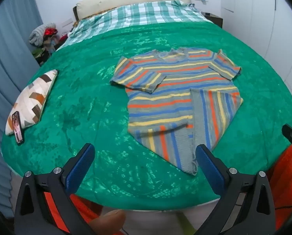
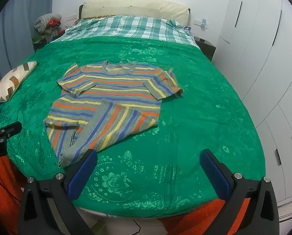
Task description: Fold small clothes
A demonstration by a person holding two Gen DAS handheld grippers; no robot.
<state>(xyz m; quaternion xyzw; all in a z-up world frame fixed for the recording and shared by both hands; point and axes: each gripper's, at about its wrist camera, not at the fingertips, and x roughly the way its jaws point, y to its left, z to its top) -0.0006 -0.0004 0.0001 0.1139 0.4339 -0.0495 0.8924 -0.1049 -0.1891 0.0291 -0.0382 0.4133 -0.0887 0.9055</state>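
Observation:
A small striped knit sweater (image 1: 175,94) in grey, orange, blue and yellow lies flat on the green bedspread (image 1: 87,101), neck toward the headboard. Its lower right part is folded over at an angle and its left sleeve lies across the chest. In the right wrist view the sweater (image 2: 110,101) sits left of centre. My left gripper (image 1: 145,156) hangs open above the bed's near edge, its right finger just off the sweater's bottom corner. My right gripper (image 2: 149,162) is open too, over bare bedspread (image 2: 195,117), with its left finger near the hem. Neither holds anything.
A patterned cushion (image 1: 32,99) with a phone (image 1: 17,127) leaning on it lies at the bed's left edge. A checked blanket (image 1: 138,15) covers the head end. White wardrobes (image 2: 263,58) stand right of the bed. Orange fabric (image 2: 4,186) shows below the near edge.

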